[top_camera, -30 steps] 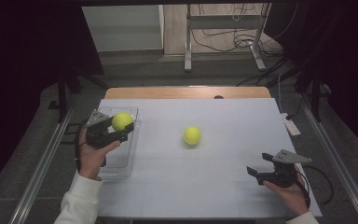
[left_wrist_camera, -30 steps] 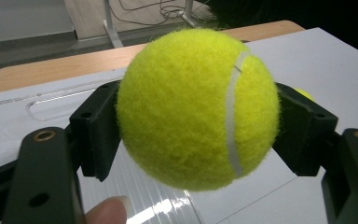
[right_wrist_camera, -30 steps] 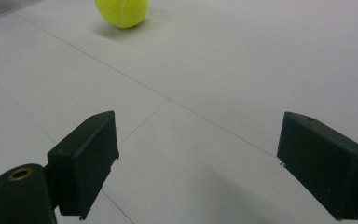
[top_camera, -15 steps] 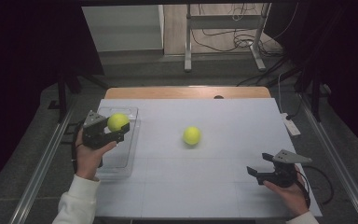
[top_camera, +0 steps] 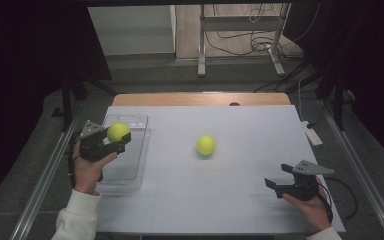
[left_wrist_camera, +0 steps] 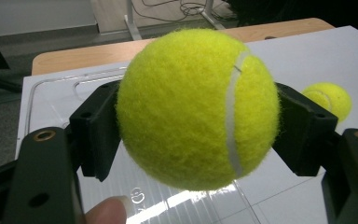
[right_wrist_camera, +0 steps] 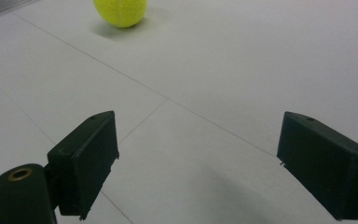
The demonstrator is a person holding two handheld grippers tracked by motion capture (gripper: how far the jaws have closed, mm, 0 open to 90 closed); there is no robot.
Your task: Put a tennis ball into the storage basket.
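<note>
Grippers number two, one in each of our hands, and we count two tennis balls and one clear tray on the table.

Our left gripper (top_camera: 111, 141) is clamped on the first tennis ball (top_camera: 118, 132) — in the left gripper view the ball (left_wrist_camera: 198, 108) sits squarely between the two black jaws, both pads pressed into its sides, with a fingertip (left_wrist_camera: 107, 211) showing at the bottom edge. We hold that ball in the air above the near-left part of the clear tray (top_camera: 130, 170), not touching it. The ball is round, fuzzy yellow-green felt with a pale curved seam; the jaws are matte black blocks with flat faces.

The tray is a shallow rectangle of transparent plastic with rounded corners, lying at the left side of the white table (top_camera: 240, 200), whose top is smooth and crossed by thin grid lines.

The second tennis ball (top_camera: 206, 145) rests near the middle of the table, well apart from both grippers; the right gripper view has it far ahead (right_wrist_camera: 120, 11).

Our right gripper (top_camera: 280, 186) sits low at the table's near-right corner, jaws spread wide with nothing between them — just bare tabletop.
</note>
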